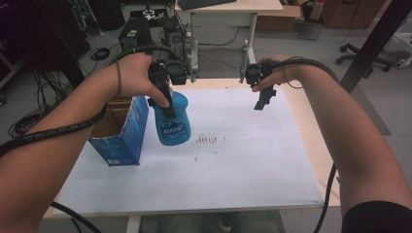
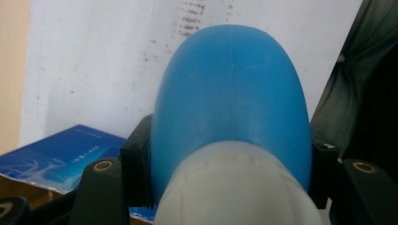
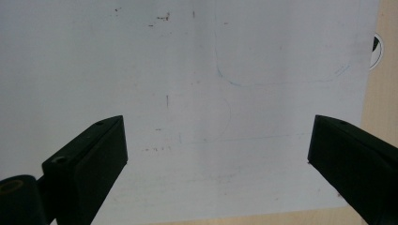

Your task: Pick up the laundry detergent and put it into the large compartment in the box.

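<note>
A blue plastic bottle (image 1: 172, 121) with a white cap end hangs in the air above the white sheet, just right of the blue carton. My left gripper (image 1: 165, 99) is shut on it; in the left gripper view the bottle (image 2: 232, 108) sits squeezed between both black jaws, its white cap nearest the camera. My right gripper (image 1: 265, 99) hovers over the far right part of the sheet. Its jaws stand wide apart in the right gripper view with nothing between them (image 3: 218, 145), just the white sheet below.
An open blue carton (image 1: 121, 131) stands on the left of the white sheet (image 1: 233, 165), its mouth facing up. Dark smudges mark the sheet's middle. The wooden table edge (image 1: 311, 131) runs along the right. A desk, cables and boxes stand beyond the table.
</note>
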A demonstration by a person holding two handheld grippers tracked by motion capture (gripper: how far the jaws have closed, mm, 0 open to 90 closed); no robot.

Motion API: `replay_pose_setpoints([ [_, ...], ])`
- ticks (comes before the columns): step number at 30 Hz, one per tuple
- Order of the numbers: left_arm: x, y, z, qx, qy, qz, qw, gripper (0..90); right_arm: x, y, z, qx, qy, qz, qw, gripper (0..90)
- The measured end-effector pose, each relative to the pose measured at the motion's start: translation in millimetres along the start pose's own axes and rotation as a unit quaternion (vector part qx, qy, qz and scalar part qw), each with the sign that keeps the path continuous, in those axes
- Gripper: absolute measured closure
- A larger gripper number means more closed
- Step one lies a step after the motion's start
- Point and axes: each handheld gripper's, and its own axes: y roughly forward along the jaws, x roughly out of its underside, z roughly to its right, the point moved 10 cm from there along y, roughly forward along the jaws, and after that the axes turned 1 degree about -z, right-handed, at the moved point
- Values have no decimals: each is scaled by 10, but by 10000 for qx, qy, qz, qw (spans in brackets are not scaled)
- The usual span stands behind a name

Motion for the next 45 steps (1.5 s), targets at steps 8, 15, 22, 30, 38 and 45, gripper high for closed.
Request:
replay_pose_setpoints([
  [8,7,-97,-103,-126,-939,132,9954,380,-39,-26,-20,25,-64,21,10000,49],
  [15,40,-149,-149,-130,-1353,-31,9907,380,-43,-41,-41,47,-89,59,9999,49],
  [22,69,-257,-189,-202,-1803,-154,9833,380,-26,-59,-52,57,-122,81,9999,49],
  [30,97,-392,-242,-216,-2333,-288,9717,381,-13,-65,-62,66,-158,108,9998,49],
  [38,160,-549,-304,-251,-2809,-271,9590,380,-3,-65,-81,72,-203,194,9996,49],
  [45,299,-739,-441,-374,-3203,-237,9463,380,11,-78,-92,66,-220,178,9996,49],
])
